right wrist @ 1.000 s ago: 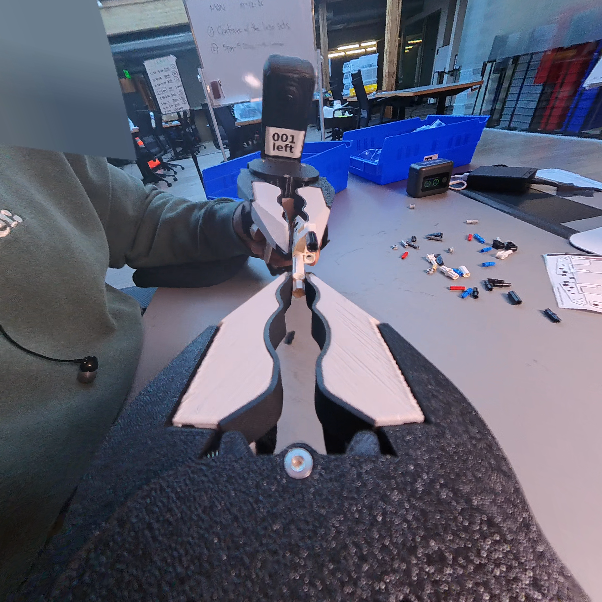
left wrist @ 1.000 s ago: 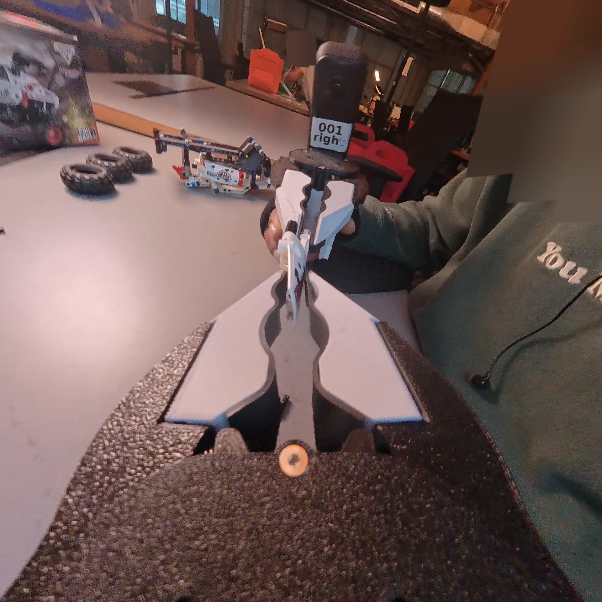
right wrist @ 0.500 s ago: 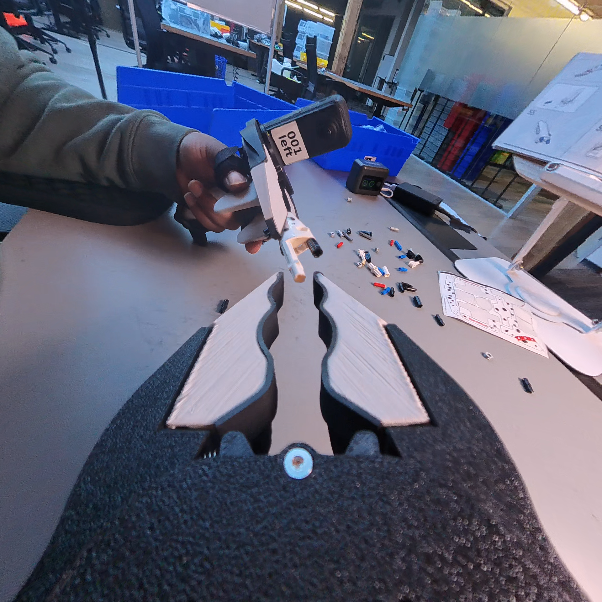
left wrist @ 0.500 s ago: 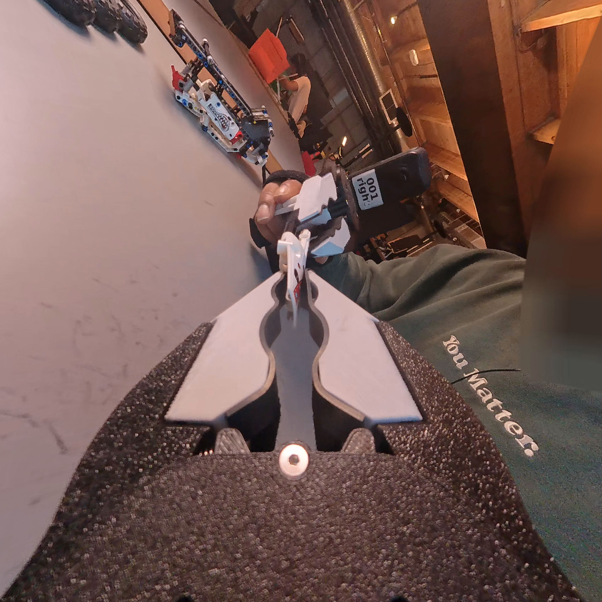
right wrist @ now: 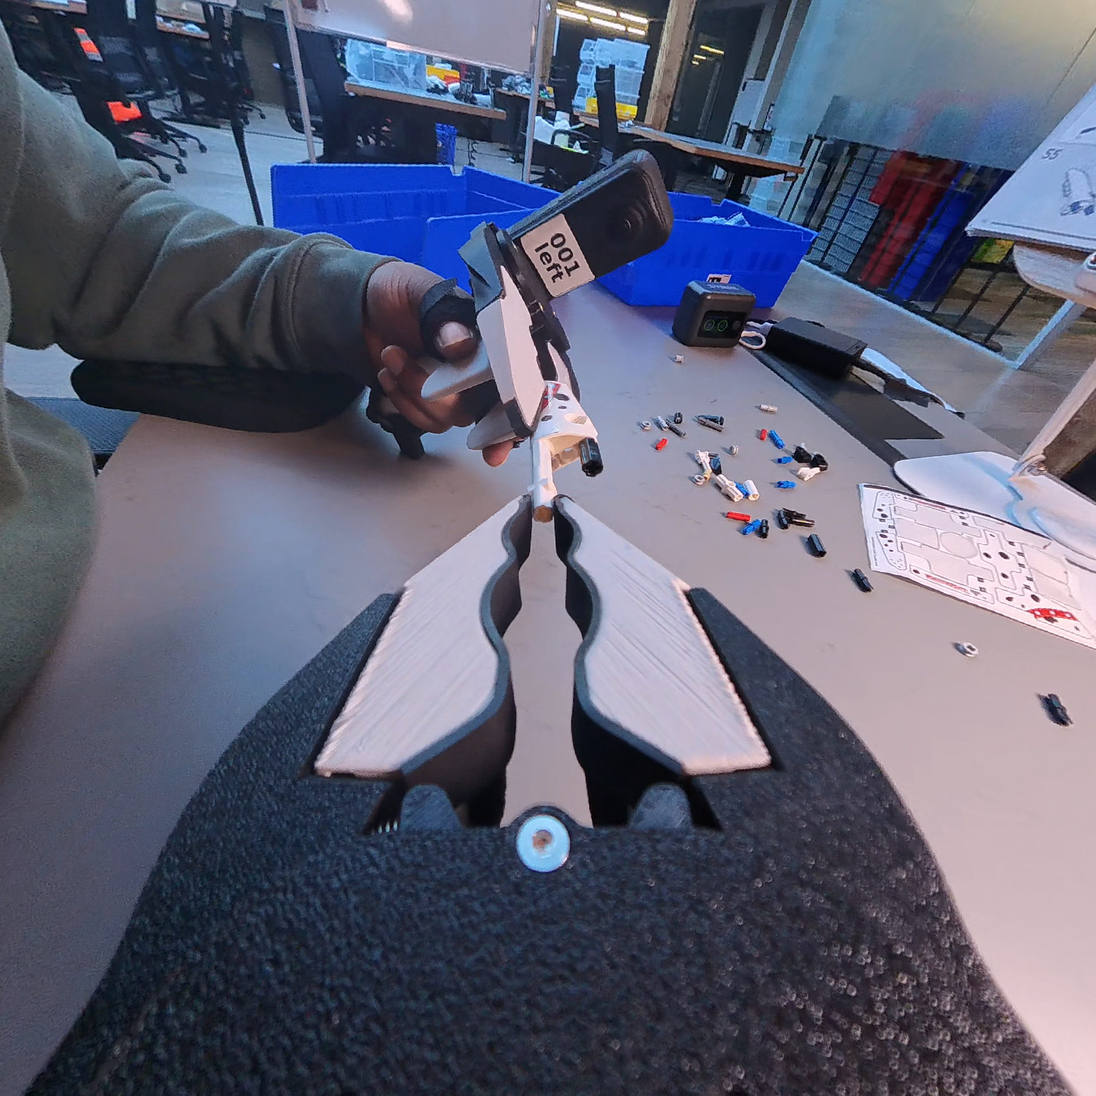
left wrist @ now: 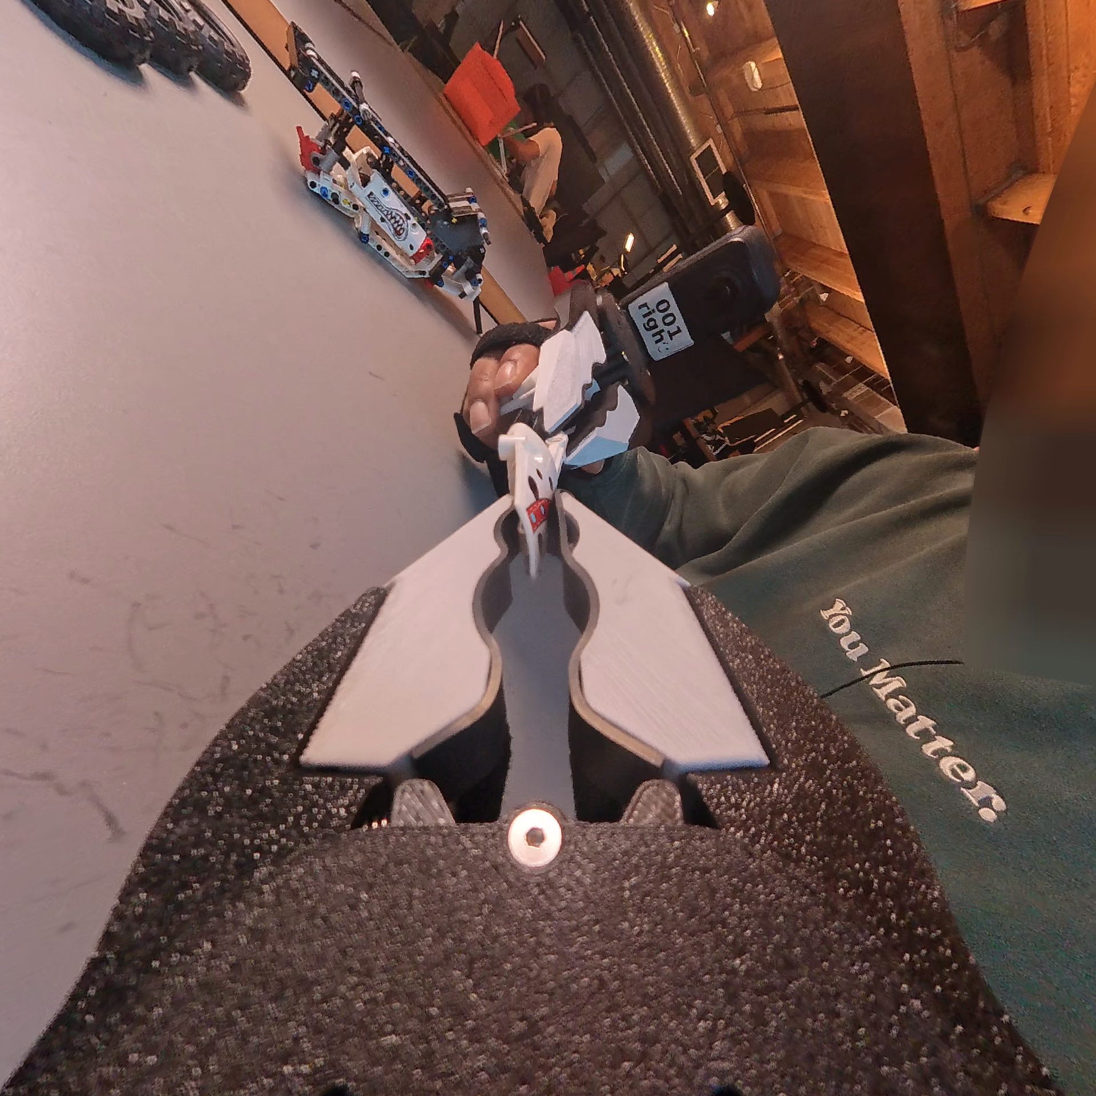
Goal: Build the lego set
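The left gripper point(left wrist: 537, 513) is clamped on a small white Lego sub-assembly point(left wrist: 534, 483) with a red-printed panel; held above the grey worktop point(left wrist: 178, 415), between the two grippers. In the right wrist view the same sub-assembly point(right wrist: 560, 442) carries a black pin at its side and a white axle-like stub that points toward the right gripper point(right wrist: 541, 504). The tan tip of that stub sits between the right gripper's fingertips, which are nearly together; whether they actually press on it cannot be told, as the contact faces are hidden.

Hidden or unclear items:
- The part of the sub-assembly inside the left gripper is covered by its fingers point(right wrist: 516, 362).
- The black rubber tyres point(left wrist: 178, 44) are cut off at the top edge of the left wrist view.
- The partly built black, white and red Lego chassis point(left wrist: 391, 196) lies well beyond the grippers on the worktop; its detail is small.
- The white instruction booklet on a stand point(right wrist: 1061, 178) is cut off at the right edge.

Change from half a second ago: the right gripper was spread apart and clear of the stub; its fingertips now close around the tip. The left gripper keeps its grip.

Writing: each gripper's black camera housing bears a white label; the green sweatshirt point(left wrist: 889, 593) bears pale lettering; the flat white sticker sheet point(right wrist: 972, 563) bears printed outlines.

Loose small Lego pins in blue, red, black and white point(right wrist: 741, 474) lie scattered right of the grippers. Blue plastic bins point(right wrist: 415, 201) stand at the worktop's far edge.
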Motion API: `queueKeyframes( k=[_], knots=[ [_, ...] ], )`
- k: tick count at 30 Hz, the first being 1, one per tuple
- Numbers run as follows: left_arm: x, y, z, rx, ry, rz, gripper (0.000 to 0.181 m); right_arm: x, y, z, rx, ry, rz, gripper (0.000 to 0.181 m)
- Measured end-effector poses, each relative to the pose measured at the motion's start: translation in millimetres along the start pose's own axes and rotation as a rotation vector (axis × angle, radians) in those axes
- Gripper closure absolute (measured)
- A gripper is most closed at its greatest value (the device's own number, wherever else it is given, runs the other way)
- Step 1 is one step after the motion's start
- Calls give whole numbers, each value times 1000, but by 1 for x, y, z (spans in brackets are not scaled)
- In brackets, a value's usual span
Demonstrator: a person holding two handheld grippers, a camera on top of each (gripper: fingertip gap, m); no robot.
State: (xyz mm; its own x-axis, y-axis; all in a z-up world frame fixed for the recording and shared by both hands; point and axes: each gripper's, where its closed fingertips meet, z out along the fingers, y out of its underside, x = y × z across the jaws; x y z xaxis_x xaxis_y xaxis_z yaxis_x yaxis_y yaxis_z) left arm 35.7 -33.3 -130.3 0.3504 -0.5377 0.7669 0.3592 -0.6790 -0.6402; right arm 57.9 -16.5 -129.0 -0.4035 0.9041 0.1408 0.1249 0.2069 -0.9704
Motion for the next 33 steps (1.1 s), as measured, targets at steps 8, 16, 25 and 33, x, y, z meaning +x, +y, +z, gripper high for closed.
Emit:
queueKeyframes(
  k=[8,16,25,33],
  knots=[
    [-18,5,-24,-141,-171,176,155,-2,20,8,-108,-6,-25,175],
    [-65,59,-48,-479,-439,179,165,-16,60,39,-370,-65,-133,174],
    [-66,64,-65,-510,-474,141,168,-26,59,44,-445,-70,-116,170],
    [-67,62,-68,-512,-478,168,162,-50,73,67,-568,-130,-9,168]
  ],
)
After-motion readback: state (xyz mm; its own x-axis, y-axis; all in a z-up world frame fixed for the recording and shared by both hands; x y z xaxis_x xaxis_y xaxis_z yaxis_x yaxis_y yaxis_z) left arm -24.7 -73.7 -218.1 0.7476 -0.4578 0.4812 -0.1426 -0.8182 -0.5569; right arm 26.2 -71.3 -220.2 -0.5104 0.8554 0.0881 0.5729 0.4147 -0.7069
